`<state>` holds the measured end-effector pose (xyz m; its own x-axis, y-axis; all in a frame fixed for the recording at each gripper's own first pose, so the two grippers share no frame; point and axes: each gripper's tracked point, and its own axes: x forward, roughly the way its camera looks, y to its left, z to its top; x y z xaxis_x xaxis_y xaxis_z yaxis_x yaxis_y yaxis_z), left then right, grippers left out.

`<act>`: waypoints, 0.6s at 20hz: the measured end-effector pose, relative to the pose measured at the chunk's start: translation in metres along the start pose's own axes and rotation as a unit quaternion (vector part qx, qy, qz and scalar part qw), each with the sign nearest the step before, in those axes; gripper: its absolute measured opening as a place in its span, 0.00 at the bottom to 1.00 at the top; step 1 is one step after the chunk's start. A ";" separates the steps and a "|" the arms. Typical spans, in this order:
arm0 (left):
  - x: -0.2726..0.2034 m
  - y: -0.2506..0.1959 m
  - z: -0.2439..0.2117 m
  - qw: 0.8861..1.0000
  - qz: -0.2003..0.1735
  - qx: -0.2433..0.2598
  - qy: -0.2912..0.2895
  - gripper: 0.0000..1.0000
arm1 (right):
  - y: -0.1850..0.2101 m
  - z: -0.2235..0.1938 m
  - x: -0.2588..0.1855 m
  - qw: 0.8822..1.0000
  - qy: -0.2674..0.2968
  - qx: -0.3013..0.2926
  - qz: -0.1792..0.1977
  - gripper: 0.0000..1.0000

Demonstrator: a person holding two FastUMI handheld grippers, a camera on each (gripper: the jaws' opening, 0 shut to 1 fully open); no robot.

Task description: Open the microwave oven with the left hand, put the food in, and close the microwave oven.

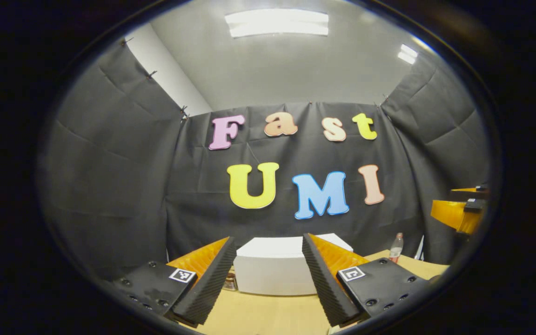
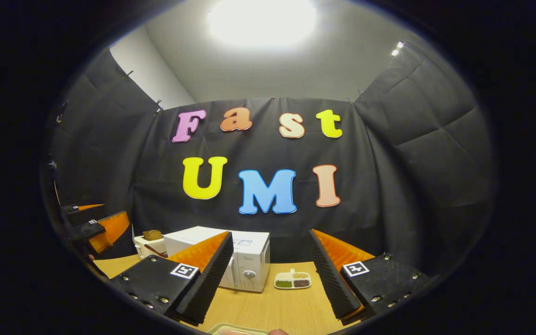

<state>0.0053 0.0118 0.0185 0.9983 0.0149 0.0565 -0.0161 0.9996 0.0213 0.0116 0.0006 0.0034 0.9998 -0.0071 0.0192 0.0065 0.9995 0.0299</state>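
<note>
In the left gripper view the left gripper hangs above the wooden table with its two fingers spread wide and nothing held between them. Just past its fingertips, framed in the gap between them, stands the microwave oven, a white box seen from high enough that its top shows; whether its door is shut cannot be made out from here. A small brown stack sits at the microwave's lower left corner, close beside this gripper's left finger, too small to identify. Beyond its right finger, farther back on the table, a clear bottle with a red cap stands upright, and the other gripper shows far off at the right edge. In the right gripper view the right gripper is likewise wide open and empty over the same table. Directly below it, at the near edge, the rim of a pale tray peeks in. Ahead, between the fingers, lies a small white divided dish holding green and dark contents. Just left of that dish stands the microwave oven, door closed, its knobs facing this gripper. Behind and left of the microwave a white container carries a brown chunk.
</note>
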 end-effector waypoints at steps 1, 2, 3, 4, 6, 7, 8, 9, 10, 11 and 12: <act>0.001 0.001 0.003 1.000 0.001 0.000 -0.002 0.94 | 0.000 0.000 0.001 1.000 0.000 -0.003 0.001 0.97; 0.001 0.000 0.005 1.000 0.001 -0.002 -0.002 0.94 | -0.001 -0.001 0.002 1.000 0.002 -0.005 0.001 0.97; 0.003 0.000 0.004 1.000 0.000 -0.004 -0.003 0.95 | -0.002 0.000 0.001 1.000 0.002 -0.004 -0.001 0.97; 0.003 -0.001 0.004 1.000 -0.002 -0.004 -0.004 0.95 | -0.004 0.000 0.003 1.000 0.001 0.000 -0.005 0.97; 0.003 -0.004 0.003 1.000 -0.006 -0.002 -0.004 0.95 | -0.006 0.001 0.003 1.000 0.000 0.004 -0.008 0.97; 0.003 -0.006 0.001 1.000 -0.009 -0.002 -0.003 0.95 | -0.007 0.001 0.001 1.000 0.000 0.002 -0.009 0.97; 0.005 -0.009 0.000 1.000 -0.013 -0.003 -0.003 0.95 | -0.008 -0.001 0.001 1.000 0.002 0.000 -0.010 0.97; 0.008 -0.011 -0.003 1.000 -0.017 -0.006 -0.001 0.95 | -0.010 -0.001 0.000 1.000 0.003 -0.001 -0.011 0.97; 0.011 -0.013 -0.004 1.000 -0.020 -0.008 0.001 0.95 | -0.011 -0.002 -0.001 1.000 0.004 -0.001 -0.013 0.97; 0.014 -0.016 -0.006 1.000 -0.022 -0.010 0.003 0.95 | -0.013 -0.002 -0.001 1.000 0.005 0.000 -0.015 0.97; 0.019 -0.019 -0.009 1.000 -0.024 -0.014 0.006 0.97 | -0.015 -0.002 -0.002 1.000 0.006 0.000 -0.017 0.97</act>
<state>0.0253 -0.0065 0.0099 0.9985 -0.0324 0.0440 0.0326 0.9995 -0.0037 0.0100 -0.0142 0.0004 0.9991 -0.0411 0.0070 0.0409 0.9987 0.0294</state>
